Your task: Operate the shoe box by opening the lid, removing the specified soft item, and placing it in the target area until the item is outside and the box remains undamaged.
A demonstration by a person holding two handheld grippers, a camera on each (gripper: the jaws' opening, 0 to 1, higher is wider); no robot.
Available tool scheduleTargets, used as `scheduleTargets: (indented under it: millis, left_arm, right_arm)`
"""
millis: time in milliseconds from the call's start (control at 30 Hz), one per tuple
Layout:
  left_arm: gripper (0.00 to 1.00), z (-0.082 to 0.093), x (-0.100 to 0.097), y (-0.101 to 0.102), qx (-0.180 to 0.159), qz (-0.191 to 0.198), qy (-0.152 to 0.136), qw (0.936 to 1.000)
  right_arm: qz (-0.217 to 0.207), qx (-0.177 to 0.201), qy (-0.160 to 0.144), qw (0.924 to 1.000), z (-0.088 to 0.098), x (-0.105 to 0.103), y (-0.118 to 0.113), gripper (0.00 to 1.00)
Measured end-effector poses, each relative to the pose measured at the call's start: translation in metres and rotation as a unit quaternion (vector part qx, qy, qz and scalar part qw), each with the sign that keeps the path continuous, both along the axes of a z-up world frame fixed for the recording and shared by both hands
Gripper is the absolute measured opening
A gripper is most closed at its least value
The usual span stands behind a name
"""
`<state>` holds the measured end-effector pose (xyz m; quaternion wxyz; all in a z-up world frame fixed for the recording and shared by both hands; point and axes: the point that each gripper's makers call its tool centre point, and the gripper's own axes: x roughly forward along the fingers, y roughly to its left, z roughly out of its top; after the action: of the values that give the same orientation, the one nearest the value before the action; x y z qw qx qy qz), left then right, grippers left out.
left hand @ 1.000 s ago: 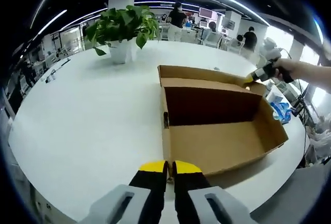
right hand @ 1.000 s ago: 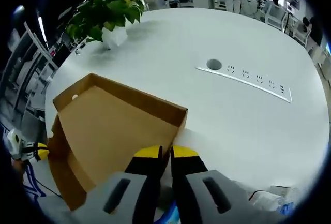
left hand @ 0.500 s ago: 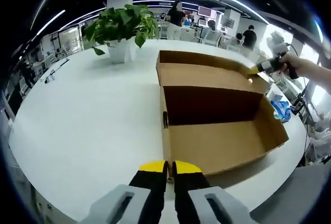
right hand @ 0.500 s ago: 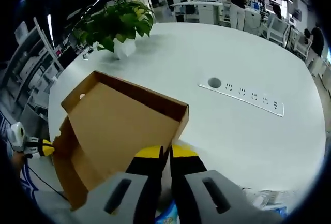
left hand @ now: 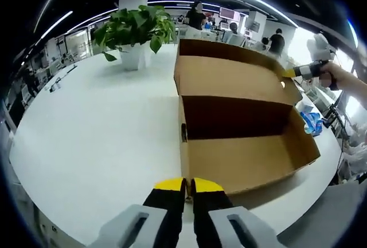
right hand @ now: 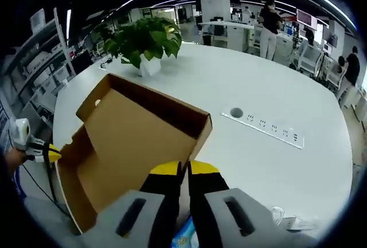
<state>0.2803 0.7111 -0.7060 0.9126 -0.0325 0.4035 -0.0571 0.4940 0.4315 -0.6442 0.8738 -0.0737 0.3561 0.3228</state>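
The table [left hand: 86, 133] carries the box [left hand: 241, 162], body open and bare inside; no soft item visible in it. Its lid [right hand: 137, 139] stands raised, its edge pinched by the right gripper [right hand: 182, 170]. The left gripper [left hand: 187, 186] is clenched, empty, near the box front. Forcing the lid back could tear the hinge. No readable writing

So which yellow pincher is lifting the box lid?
The right gripper, at the raised lid's far corner. The left gripper sits shut, short of the shoe box.
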Motion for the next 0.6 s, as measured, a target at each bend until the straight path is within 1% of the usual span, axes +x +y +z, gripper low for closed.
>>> scheduleTargets:
  millis: [267, 400, 600]
  left_arm:
    - [0.03, 0.000, 0.000, 0.000, 0.001, -0.001, 0.000, 1.0000]
    - [0.03, 0.001, 0.000, -0.001, 0.000, 0.000, 0.000, 1.0000]
    - [0.03, 0.001, 0.000, -0.001, 0.001, -0.001, 0.000, 1.0000]
  right_arm:
    - [0.007, 0.017, -0.028, 0.9994, 0.019, -0.012, 0.000, 0.01]
    - [0.013, 0.024, -0.046, 0.9986, 0.026, -0.020, -0.001, 0.01]
    - [0.012, 0.035, -0.060, 0.9975, 0.034, -0.032, -0.001, 0.01]
